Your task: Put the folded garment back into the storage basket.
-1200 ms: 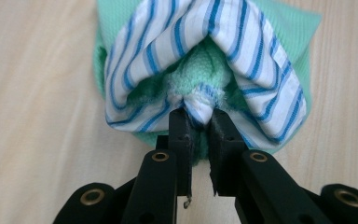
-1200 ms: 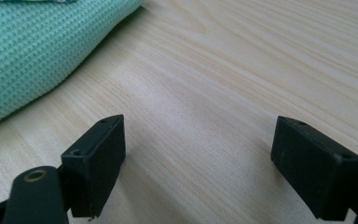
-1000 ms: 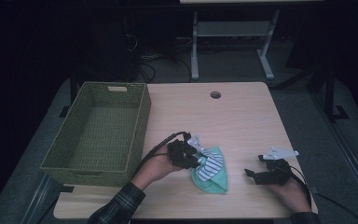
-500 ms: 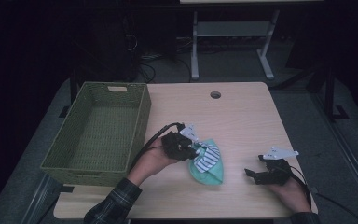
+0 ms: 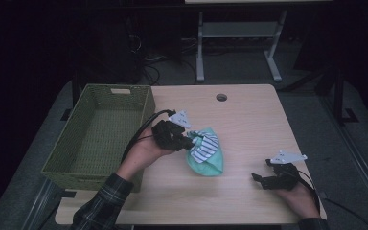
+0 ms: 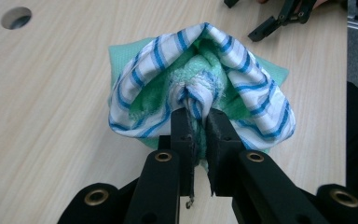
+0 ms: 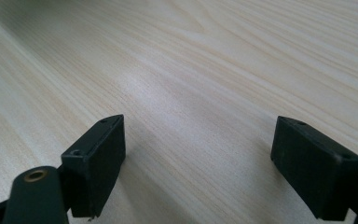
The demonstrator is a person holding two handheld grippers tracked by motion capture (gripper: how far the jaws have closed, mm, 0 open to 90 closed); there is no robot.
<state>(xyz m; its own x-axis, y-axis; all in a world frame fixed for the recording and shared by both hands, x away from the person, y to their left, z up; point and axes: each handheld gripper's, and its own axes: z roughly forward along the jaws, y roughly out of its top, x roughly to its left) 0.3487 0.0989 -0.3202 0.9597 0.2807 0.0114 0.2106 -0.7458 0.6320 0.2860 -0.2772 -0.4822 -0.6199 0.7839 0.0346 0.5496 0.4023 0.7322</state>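
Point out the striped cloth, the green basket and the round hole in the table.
striped cloth (image 6: 265, 100), left gripper view, its blue-striped fold
green basket (image 5: 67, 165), high view, its front wall
round hole (image 5: 221, 97), high view, its middle

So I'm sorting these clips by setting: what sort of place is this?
Probably a lab or workshop: a plain wooden table with a cable hole, loose cables on the dark floor, a metal stand behind.

Light wooden table (image 5: 249, 110) — green basket (image 5: 100, 132) at its left edge, striped cloth (image 5: 206, 151) mid-table.
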